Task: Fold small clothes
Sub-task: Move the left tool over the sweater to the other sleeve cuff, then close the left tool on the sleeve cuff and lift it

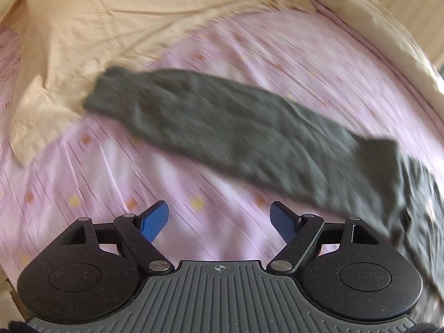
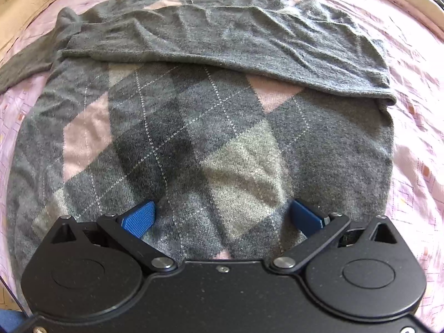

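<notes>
Bed: pink sheet (image 1: 211, 63), my sweater (image 2: 194, 127) flat.
Sleeve (image 1: 222, 127): outstretched.
Left gripper (image 1: 219, 219): released.
Right gripper (image 2: 222, 216): released, over sweater.

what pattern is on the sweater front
Grey argyle with pink diamonds on the sweater, clearest in the right wrist view.

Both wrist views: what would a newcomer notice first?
In the right wrist view, a grey argyle sweater with pink diamonds fills the frame, lying flat on the pink bedsheet, one sleeve folded across its chest. The open right gripper hovers over its lower part. In the blurred left wrist view, the other sleeve stretches out across the sheet towards a cream pillowcase, ahead of the open left gripper.
</notes>
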`<state>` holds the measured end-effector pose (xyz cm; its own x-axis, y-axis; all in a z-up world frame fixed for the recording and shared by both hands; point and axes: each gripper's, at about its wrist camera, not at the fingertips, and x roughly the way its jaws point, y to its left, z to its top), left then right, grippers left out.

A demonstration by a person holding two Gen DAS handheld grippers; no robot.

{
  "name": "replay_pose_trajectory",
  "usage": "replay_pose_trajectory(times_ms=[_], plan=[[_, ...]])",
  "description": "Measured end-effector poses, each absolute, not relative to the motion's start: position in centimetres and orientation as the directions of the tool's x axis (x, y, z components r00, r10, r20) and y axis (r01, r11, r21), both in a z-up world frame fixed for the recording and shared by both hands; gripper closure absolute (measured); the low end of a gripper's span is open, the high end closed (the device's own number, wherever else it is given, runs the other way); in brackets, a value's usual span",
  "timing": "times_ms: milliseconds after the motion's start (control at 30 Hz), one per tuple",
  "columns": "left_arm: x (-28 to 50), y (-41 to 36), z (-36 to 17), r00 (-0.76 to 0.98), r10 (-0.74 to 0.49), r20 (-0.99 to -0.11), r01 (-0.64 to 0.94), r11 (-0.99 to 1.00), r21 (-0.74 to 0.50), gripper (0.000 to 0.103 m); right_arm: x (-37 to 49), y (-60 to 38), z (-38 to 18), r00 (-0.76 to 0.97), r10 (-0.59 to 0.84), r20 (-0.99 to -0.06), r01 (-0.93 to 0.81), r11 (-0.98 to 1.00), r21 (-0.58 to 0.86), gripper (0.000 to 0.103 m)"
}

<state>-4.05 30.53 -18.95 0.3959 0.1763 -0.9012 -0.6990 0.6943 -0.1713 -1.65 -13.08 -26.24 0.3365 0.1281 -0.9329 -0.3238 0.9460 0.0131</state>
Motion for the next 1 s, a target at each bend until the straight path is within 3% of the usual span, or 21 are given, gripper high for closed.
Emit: replay_pose_trajectory(times_ms=[333, 800, 833, 900, 967, 1000], plan=[[-4.6, 37.5, -20.4, 0.428, 0.189, -0.884, -0.763, 0.599, -0.242, 0.023, 0.8, -12.9, -23.3, 0.346, 0.202, -0.916, -0.206, 0.969, 0.136, 0.001], [-3.0, 40.8, -21.4, 0.52, 0.18, -0.835, -0.731, 0.599, -0.326, 0.011, 2.5, -6.6, -19.5, 0.345, 0.34, -0.875, -0.356, 0.91, 0.213, 0.001], [-3.0, 40.8, -21.5, 0.523, 0.183, -0.833, -0.732, 0.598, -0.328, 0.013, 2.3, -6.2, -19.2, 0.347, 0.343, -0.873, -0.365, 0.907, 0.212, 0.001], [-3.0, 40.8, -21.3, 0.513, 0.203, -0.834, -0.744, 0.591, -0.313, 0.025, 2.2, -5.8, -18.8, 0.35, 0.349, -0.869, -0.38, 0.901, 0.209, 0.001], [-2.9, 40.8, -21.1, 0.476, 0.231, -0.848, -0.765, 0.585, -0.27, 0.05, 2.1, -5.7, -18.6, 0.354, 0.352, -0.867, -0.385, 0.899, 0.208, 0.001], [-2.9, 40.9, -21.1, 0.464, 0.239, -0.853, -0.771, 0.583, -0.256, 0.054, 2.1, -5.7, -18.5, 0.355, 0.351, -0.867, -0.383, 0.9, 0.208, 0.001]])
